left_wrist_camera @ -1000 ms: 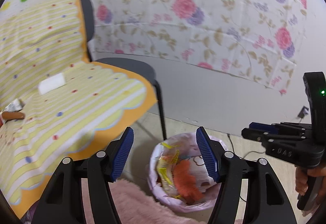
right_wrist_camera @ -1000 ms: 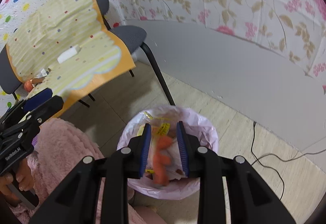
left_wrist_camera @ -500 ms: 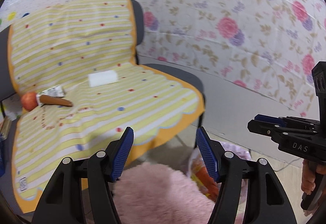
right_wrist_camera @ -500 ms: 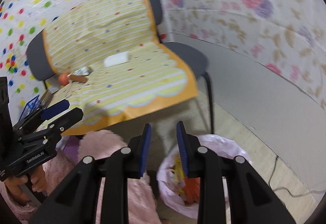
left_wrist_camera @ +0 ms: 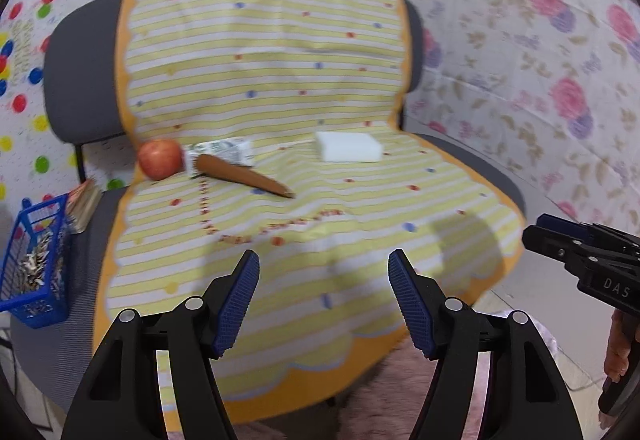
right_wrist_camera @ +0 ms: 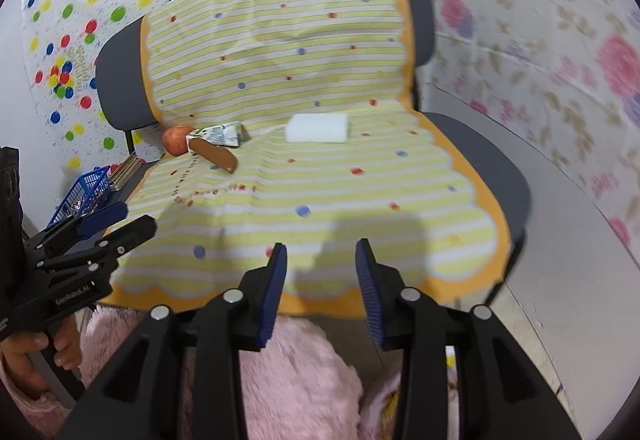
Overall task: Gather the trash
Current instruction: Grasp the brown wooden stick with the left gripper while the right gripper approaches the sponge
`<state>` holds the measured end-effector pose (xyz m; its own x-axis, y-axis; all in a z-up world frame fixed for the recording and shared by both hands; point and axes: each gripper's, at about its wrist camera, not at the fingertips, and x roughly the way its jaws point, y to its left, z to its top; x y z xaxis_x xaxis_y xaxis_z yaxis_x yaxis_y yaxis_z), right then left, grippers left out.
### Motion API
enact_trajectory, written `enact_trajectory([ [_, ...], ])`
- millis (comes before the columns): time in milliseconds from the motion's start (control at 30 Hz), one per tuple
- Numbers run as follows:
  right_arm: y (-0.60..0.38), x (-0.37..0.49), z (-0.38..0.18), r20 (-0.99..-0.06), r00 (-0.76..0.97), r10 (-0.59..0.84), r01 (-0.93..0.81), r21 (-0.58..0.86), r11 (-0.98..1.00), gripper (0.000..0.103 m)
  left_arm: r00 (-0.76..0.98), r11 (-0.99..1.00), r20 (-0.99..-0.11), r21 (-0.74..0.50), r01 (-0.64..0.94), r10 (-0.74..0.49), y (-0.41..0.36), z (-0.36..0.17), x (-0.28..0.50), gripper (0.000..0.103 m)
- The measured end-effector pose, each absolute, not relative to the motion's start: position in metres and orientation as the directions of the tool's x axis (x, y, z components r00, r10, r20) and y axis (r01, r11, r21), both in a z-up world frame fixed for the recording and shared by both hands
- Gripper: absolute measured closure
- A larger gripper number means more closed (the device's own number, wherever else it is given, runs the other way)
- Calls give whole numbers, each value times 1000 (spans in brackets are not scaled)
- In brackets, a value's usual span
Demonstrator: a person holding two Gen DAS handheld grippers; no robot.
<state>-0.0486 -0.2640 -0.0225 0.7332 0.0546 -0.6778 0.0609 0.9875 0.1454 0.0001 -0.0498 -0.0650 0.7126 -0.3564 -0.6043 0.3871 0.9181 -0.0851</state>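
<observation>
A chair draped with a yellow striped cloth (left_wrist_camera: 304, 232) (right_wrist_camera: 320, 184) faces me. On the seat lie a crumpled wrapper (left_wrist_camera: 224, 149) (right_wrist_camera: 222, 132), a carrot (left_wrist_camera: 244, 176) (right_wrist_camera: 216, 157), an apple (left_wrist_camera: 160, 159) (right_wrist_camera: 175, 140) and a white sponge block (left_wrist_camera: 347, 146) (right_wrist_camera: 318, 127). My left gripper (left_wrist_camera: 324, 300) is open and empty above the seat's front edge. My right gripper (right_wrist_camera: 321, 288) is open and empty, also at the front edge; it also shows in the left wrist view (left_wrist_camera: 576, 248). The trash bag is barely visible at the bottom of the right wrist view (right_wrist_camera: 450, 372).
A blue basket (left_wrist_camera: 32, 272) (right_wrist_camera: 82, 194) with small items sits on a second chair to the left. A pink fluffy sleeve (right_wrist_camera: 292, 376) fills the foreground. Patterned sheets cover the walls behind.
Both grippers have swung up and left from the trash bag on the floor to face the chair seat. The right gripper's jaws have widened.
</observation>
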Motion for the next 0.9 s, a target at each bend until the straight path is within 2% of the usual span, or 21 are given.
enact_trajectory([
  [133,-259,-17,-25,-679,732,63,42,138,990,62,737,949,-616,-57,310,-277,-30,-68,21,35],
  [300,-258,18,-30,-683,728,67,30,129,991,60,739,967,-634,-59,248,-228,-15,-74,43,29],
  [733,-273,87,-51,-708,704,59,45,128,991,58,688,978,-695,-125,169,-208,-28,-91,134,27],
  [900,-282,114,-54,-705,707,56,60,139,988,58,650,981,-735,-146,129,-195,-41,-105,184,30],
])
